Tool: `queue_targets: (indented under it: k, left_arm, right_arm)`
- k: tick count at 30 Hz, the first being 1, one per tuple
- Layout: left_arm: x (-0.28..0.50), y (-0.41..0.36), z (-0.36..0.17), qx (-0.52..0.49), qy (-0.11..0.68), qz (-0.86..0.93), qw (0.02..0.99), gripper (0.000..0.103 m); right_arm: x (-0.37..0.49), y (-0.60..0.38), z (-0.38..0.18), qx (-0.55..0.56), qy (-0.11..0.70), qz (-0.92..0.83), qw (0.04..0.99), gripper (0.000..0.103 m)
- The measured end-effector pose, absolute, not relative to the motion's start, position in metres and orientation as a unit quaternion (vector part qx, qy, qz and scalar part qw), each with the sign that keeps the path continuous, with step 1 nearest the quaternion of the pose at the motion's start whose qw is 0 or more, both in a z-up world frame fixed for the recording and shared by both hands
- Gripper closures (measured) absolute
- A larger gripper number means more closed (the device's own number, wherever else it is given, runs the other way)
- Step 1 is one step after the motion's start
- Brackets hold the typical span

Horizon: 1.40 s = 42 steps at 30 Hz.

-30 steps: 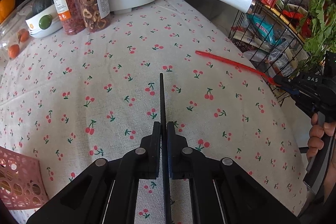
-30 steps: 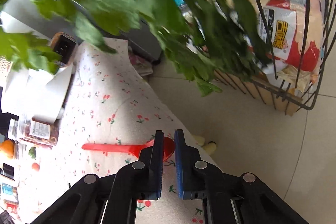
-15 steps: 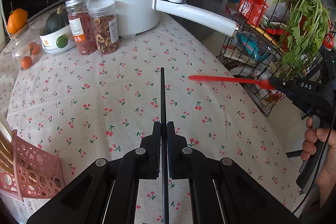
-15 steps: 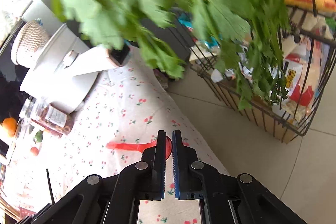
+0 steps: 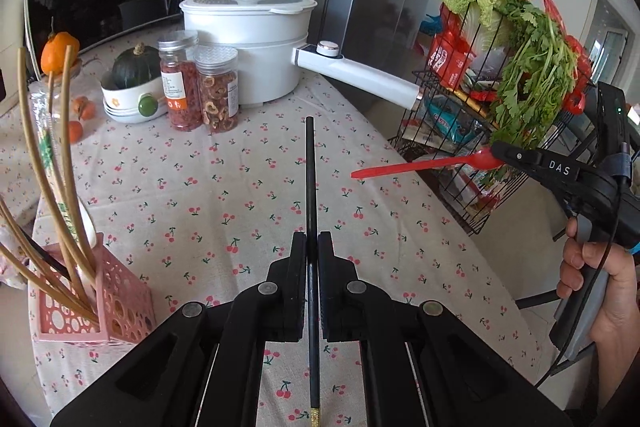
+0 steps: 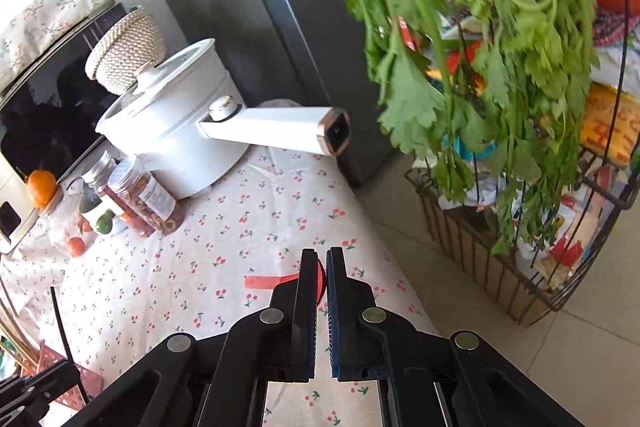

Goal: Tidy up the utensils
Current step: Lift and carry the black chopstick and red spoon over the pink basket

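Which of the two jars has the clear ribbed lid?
The jar of dried slices, right of the silver-lidded jar of red berries, nearer the white pot.

Ahead of the left gripper (image 5: 312, 243) the cherry-print tablecloth (image 5: 224, 195) lies bare. Farther ahead two jars (image 5: 200, 87) and the white pot (image 5: 248, 43) block the way, its long handle (image 5: 360, 77) jutting rightward. The pink utensil holder (image 5: 116, 307) with chopsticks (image 5: 52, 187) stands near left; the wire rack (image 5: 460, 163) crowds the right.
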<state>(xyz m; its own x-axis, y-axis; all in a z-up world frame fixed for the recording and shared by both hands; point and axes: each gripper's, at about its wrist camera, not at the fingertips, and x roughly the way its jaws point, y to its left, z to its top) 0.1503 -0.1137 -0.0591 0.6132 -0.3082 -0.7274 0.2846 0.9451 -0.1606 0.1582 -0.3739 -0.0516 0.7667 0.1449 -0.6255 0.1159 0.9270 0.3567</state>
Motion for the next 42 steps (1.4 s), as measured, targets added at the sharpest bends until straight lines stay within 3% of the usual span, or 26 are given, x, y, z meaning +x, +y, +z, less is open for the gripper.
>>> queue_targets:
  k: [10, 42]
  left_arm:
    - [0.105, -0.074, -0.02, -0.023, 0.368, -0.174, 0.913, 0.098]
    - [0.034, 0.056, 0.083, -0.097, 0.201, -0.124, 0.967, 0.098]
  right_arm:
    - [0.141, -0.319, -0.01, 0.091, 0.335, 0.013, 0.938, 0.1]
    - [0.084, -0.176, 0.084, -0.003, 0.261, 0.146, 0.954, 0.1]
